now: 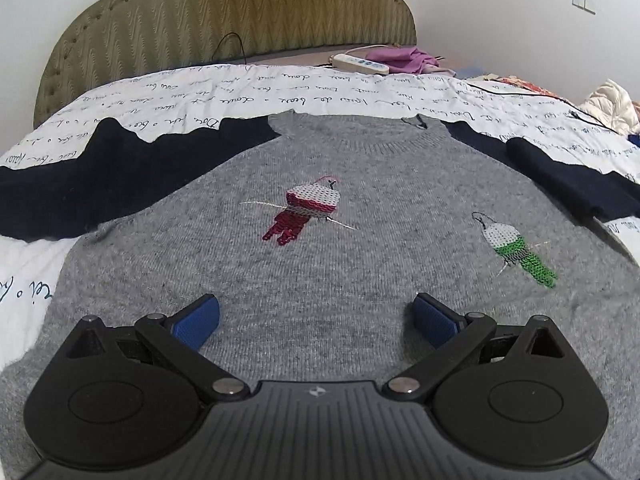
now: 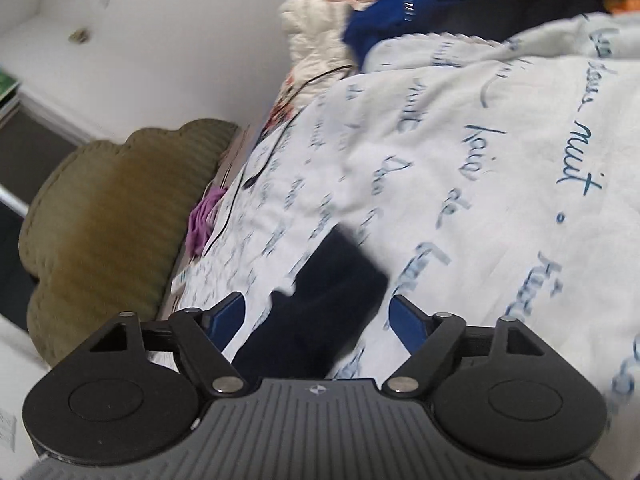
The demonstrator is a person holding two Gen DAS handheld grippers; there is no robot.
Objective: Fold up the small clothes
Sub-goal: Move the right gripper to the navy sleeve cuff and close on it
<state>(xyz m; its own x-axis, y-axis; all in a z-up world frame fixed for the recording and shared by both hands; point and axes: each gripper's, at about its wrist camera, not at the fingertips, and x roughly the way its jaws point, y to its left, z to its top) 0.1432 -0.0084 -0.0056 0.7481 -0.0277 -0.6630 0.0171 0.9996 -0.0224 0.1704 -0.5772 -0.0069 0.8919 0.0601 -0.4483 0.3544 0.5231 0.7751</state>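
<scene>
grey knit sweater (image 1: 320, 264) with navy sleeves lies flat, front up, on the bed

A white bedspread (image 1: 280, 88) printed with blue script covers the bed. Behind it stands an olive padded headboard (image 1: 224, 16); a white power strip (image 1: 360, 64) lies beside purple cloth (image 1: 400, 58).

Sweater (image 1: 320, 272) hem behind left hand-held gripper (image 1: 316, 316); navy sleeve (image 2: 320, 304) + bedspread script (image 2: 280, 216) motion-blurred.
</scene>
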